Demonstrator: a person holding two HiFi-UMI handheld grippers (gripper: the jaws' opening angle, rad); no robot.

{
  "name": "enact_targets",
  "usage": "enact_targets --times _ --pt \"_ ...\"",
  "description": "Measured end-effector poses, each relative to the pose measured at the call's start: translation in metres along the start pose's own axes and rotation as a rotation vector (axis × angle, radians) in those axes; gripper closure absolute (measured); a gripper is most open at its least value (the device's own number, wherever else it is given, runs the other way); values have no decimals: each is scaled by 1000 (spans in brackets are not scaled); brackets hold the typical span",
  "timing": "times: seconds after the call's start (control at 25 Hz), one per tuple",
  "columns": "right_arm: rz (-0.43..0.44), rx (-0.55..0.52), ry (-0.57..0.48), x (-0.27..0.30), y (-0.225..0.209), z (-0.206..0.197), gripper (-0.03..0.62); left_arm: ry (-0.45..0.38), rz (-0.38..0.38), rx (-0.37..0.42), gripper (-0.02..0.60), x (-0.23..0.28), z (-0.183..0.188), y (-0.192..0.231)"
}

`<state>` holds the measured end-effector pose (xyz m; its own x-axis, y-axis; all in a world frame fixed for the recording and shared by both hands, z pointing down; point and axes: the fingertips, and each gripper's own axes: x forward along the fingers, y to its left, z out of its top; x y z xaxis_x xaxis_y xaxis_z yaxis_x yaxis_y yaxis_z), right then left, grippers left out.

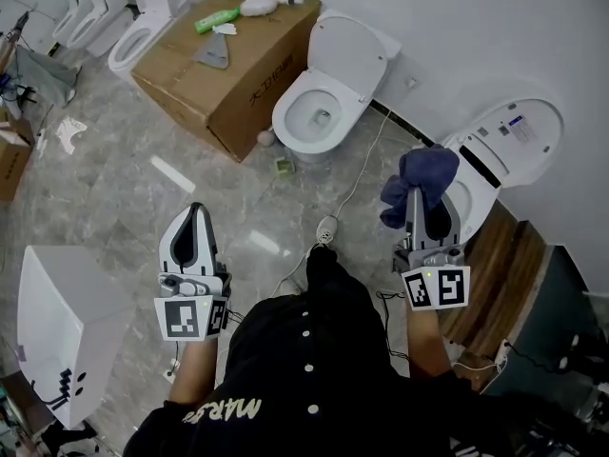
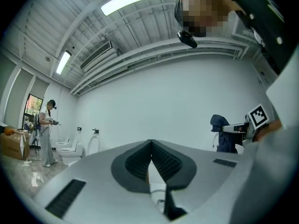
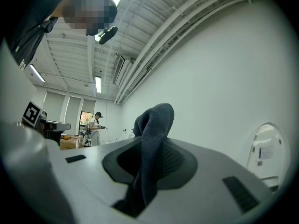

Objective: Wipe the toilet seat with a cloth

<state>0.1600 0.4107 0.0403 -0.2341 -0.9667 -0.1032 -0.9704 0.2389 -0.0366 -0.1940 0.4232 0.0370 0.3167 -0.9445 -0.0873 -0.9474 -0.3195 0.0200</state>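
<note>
My right gripper [image 1: 420, 194] is shut on a dark blue cloth [image 1: 424, 174], which bunches above its tips. It hangs just left of a white smart toilet [image 1: 473, 203] whose lid [image 1: 520, 133] stands open against the wall. In the right gripper view the cloth [image 3: 154, 135] runs up between the jaws, and that lid [image 3: 266, 146] shows at the right. My left gripper [image 1: 196, 209] is shut on nothing, held over the marble floor well left of that toilet. The left gripper view shows its jaws closed together, with the cloth [image 2: 221, 133] off to the right.
A second white toilet [image 1: 321, 103] with raised lid stands at the back centre beside a cardboard box [image 1: 228, 60] carrying a green bottle and other items. More toilets [image 1: 128, 27] line the back left. A white cable [image 1: 354, 184] trails on the floor. A wooden panel [image 1: 500, 269] is at right.
</note>
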Motion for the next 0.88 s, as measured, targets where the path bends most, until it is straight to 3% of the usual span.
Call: enact_targets --times 0.44,0.88 --pt "40 -15 -6 101 -60 3 520 22 68 12 571 101 -4 7" --pt "81 19 -30 167 -102 2 520 22 106 38 571 167 3 -4"
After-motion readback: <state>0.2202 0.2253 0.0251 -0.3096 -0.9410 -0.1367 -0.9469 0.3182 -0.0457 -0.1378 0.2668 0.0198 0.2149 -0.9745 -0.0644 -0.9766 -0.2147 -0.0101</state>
